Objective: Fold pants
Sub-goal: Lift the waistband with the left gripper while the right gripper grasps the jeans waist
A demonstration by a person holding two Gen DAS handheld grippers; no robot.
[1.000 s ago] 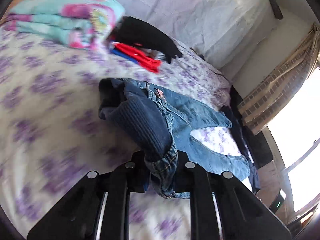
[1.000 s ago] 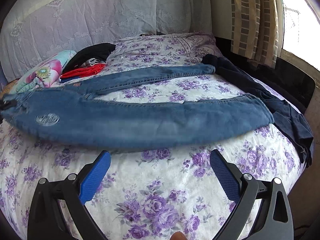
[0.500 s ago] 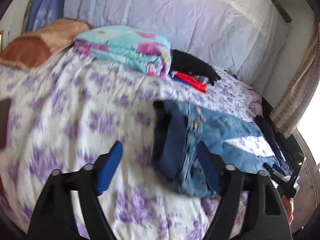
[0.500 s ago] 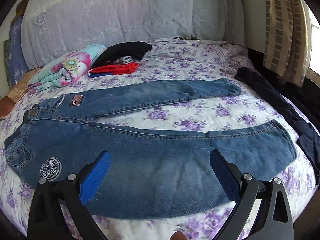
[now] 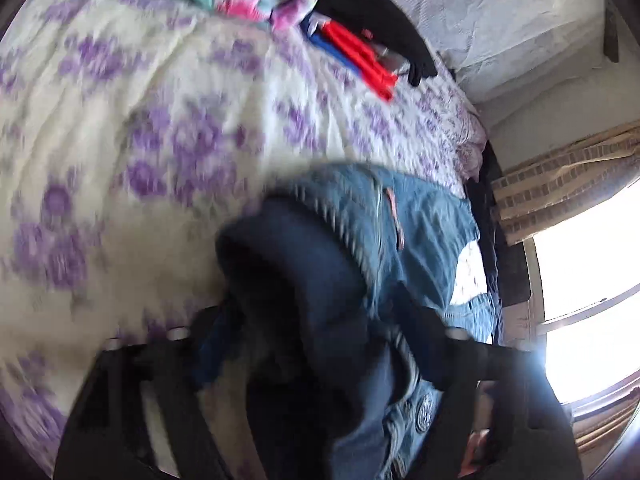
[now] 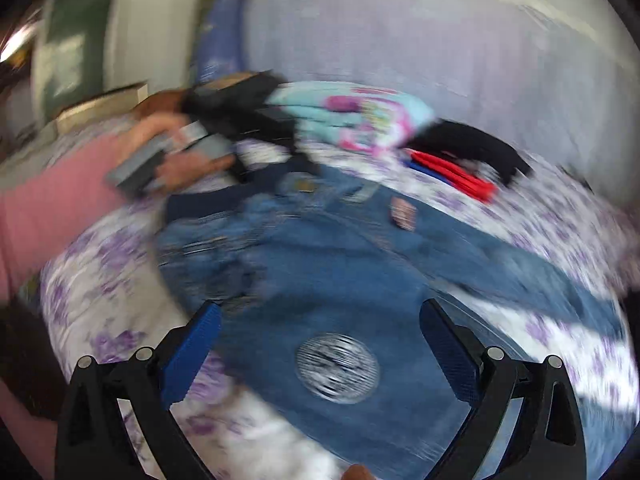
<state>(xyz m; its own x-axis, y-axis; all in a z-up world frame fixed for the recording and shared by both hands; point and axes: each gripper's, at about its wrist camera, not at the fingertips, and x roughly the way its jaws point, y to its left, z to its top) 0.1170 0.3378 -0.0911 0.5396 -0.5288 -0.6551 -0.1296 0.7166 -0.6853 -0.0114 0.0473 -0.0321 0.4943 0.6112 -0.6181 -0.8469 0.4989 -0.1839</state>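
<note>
Floral purple sheet point(image 5: 168, 128) | window point(image 5: 592, 280) | curtain point(image 5: 560, 184) | jeans point(image 6: 360, 272)

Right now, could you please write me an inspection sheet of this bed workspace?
Surface: bedsheet, white with purple flowers.
Job's things: jeans spread on the sheet, round patch facing up; waist end bunched.
Clutter: folded turquoise floral blanket; black garment; red and blue clothes beside it.
Grippers: left gripper closing, jeans waist between its fingers, too blurred to confirm a clamp; right gripper open, nothing between its fingers.
Cables: nothing seen.
Surroundings: pale cloth behind the bed; curtain and bright window; pink sleeve.
</note>
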